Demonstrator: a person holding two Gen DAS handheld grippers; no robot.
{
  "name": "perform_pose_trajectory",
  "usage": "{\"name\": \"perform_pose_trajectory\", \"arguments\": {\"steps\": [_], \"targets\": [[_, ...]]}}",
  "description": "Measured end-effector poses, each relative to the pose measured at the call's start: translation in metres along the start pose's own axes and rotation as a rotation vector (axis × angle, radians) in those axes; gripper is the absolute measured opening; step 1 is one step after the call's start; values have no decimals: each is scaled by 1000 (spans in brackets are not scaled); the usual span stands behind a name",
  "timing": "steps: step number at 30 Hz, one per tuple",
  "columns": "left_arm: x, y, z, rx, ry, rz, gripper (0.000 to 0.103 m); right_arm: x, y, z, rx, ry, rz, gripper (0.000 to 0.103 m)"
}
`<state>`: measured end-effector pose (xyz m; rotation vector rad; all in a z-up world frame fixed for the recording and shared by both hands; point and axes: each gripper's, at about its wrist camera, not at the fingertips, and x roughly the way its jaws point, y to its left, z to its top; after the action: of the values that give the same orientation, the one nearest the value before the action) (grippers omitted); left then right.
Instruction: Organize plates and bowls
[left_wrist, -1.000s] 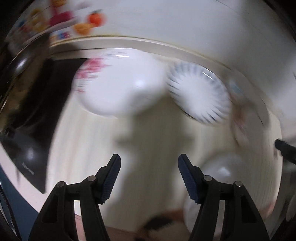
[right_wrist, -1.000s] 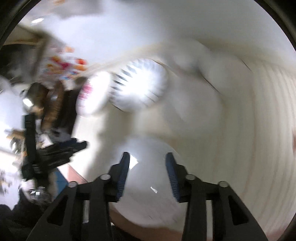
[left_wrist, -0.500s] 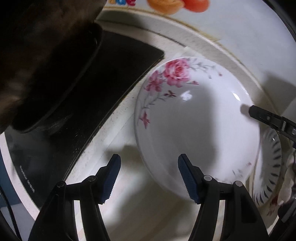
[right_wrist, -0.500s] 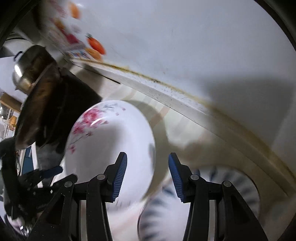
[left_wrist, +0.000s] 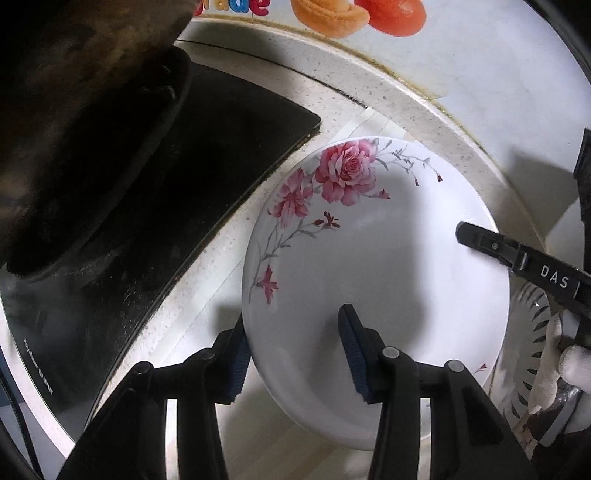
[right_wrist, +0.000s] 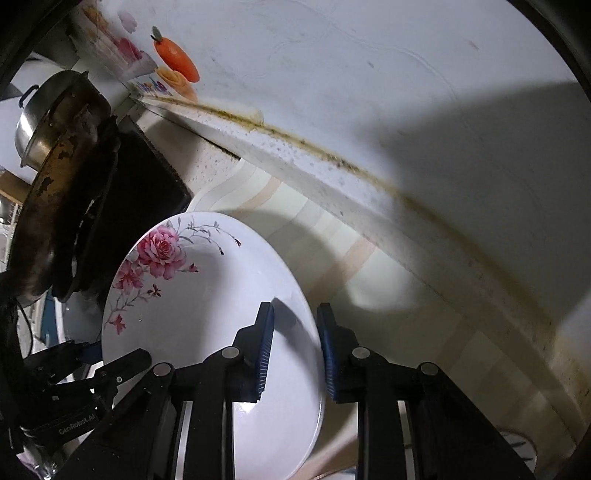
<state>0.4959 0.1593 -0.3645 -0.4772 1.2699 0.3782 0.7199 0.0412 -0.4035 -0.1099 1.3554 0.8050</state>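
Observation:
A white plate with pink roses (left_wrist: 388, 280) lies on the striped counter beside the stove; it also shows in the right wrist view (right_wrist: 192, 314). My left gripper (left_wrist: 295, 354) is open and straddles the plate's near left rim, one finger outside and one over the plate. My right gripper (right_wrist: 295, 350) is open and straddles the plate's right rim; its finger shows in the left wrist view (left_wrist: 517, 254). A white dish with dark blue stripes (left_wrist: 532, 354) lies partly under the plate's right side.
A black stove top (left_wrist: 166, 192) with a dark worn pan (right_wrist: 62, 192) sits to the left. A steel pot (right_wrist: 37, 118) stands behind it. The white wall (right_wrist: 369, 92) with fruit stickers (left_wrist: 354, 14) runs along the counter's back edge.
Both grippers moved in from the blurred wide view to the rose plate. Each now has its fingers on either side of the rim.

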Motion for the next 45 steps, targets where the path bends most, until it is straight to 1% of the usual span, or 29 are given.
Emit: {"name": "perform_pose_trajectory", "arguments": {"steps": [6,11,12,13,14,17,18,19,22,24,25,29,30,32,34,36,39,42,45], "targets": [[-31,-8,-25,30,-26,-19,42,-11,1,-12,23,-6,1,26],[-63,-11,-51,78,-42,-32,42,-52,8,-36,42,-36,12,26],[-68,-13,-55,90,-44,-36,42,-61,10,-42,47,-45,13,26],[-80,-15,-45,101,-45,-43,42,-70,11,-48,54,-53,12,26],[-89,-17,-45,114,-48,-51,42,-78,14,-55,58,-60,10,26],[-110,-22,-63,158,-59,-68,42,-107,20,-81,83,-84,1,26],[-113,-24,-61,173,-60,-74,42,-117,21,-91,93,-89,-5,26],[-118,-27,-66,190,-60,-80,42,-127,22,-103,106,-97,-8,26],[-136,-35,-88,238,-55,-105,42,-153,23,-139,137,-117,-19,26],[-137,-42,-98,275,-55,-114,42,-169,23,-167,160,-131,-34,26],[-133,-47,-101,290,-54,-117,42,-179,21,-184,177,-134,-40,26],[-142,-64,-137,365,-34,-146,42,-205,16,-246,252,-156,-45,26],[-142,-69,-146,389,-25,-151,42,-212,13,-267,279,-162,-48,26],[-139,-80,-160,430,-6,-158,42,-214,11,-293,314,-167,-57,26],[-134,-89,-177,473,13,-157,42,-221,9,-327,348,-172,-80,26],[-128,-99,-195,512,39,-155,42,-227,5,-362,398,-177,-81,26],[-115,-112,-214,556,85,-154,42,-228,-3,-398,461,-171,-87,26],[-102,-123,-231,613,114,-136,42,-225,-12,-428,518,-163,-85,26],[-89,-131,-241,645,141,-125,43,-219,-19,-447,546,-153,-101,26]]}}
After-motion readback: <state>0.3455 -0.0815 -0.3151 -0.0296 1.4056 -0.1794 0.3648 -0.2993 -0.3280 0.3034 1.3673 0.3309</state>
